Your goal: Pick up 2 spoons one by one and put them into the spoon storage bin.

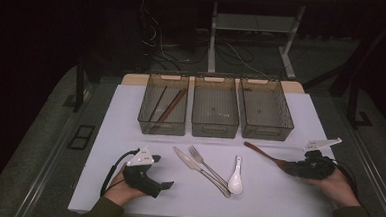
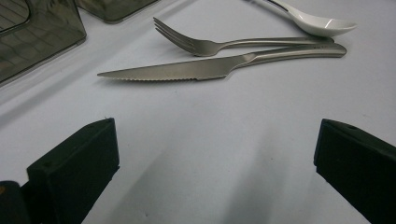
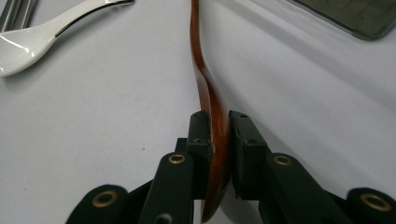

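The right tool (image 3: 215,135) has its two black jaws pressed flat against the sides of the wooden spoon (image 3: 210,93), gripping it near the bowl end, so the spoon stands on edge between the pads. In the high view that spoon (image 1: 266,153) lies near the right edge of the desk (image 1: 286,203), its long axis running from the right tool (image 1: 292,168) up and leftward, with the free handle tip pointing toward the row of three bins along the far edge. The nearest of these is the right bin (image 1: 266,110); the left bin (image 1: 163,104), at the far-left corner, already holds long dark sticks that look like chopsticks. The right hand is plainly the nearer one to this spoon. My judgement is that the coming lift will swing the long handle out ahead of the tool, so its tip must clear the bin rim. The left tool (image 1: 163,185) rests near the front-left corner with jaws spread wide and nothing between them, facing the knife (image 2: 187,70), fork (image 2: 210,44) and white spoon (image 2: 317,23) lying mid-desk.
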Demonstrator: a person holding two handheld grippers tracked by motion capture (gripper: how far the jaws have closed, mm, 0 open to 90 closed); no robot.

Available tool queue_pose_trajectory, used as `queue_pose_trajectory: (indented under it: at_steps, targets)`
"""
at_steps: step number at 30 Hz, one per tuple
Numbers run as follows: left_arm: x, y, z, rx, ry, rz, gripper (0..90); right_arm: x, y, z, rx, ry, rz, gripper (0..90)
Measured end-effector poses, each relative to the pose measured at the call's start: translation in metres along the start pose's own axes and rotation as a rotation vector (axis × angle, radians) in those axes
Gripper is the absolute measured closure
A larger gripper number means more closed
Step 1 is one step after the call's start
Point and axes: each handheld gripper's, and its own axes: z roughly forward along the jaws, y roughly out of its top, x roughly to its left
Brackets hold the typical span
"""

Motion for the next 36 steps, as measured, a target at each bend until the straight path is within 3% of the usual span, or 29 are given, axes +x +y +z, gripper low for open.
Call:
queue_pose_trajectory:
  at_steps: [17, 25, 36]
  targets:
    - [0.000, 0.000, 0.000, -0.001, -0.004, 0.001, 0.0, 0.002, 0.001, -0.006, -0.028, -0.021, -0.006, 79.8]
    - [0.000, 0.001, 0.000, -0.002, -0.004, 0.004, 0.0, 0.007, 0.005, -0.014, -0.084, 0.009, -0.012, 79.8]
    - [0.001, 0.001, 0.002, -0.002, -0.002, 0.002, 0.0, 0.011, 0.013, -0.025, -0.165, -0.001, -0.013, 79.8]
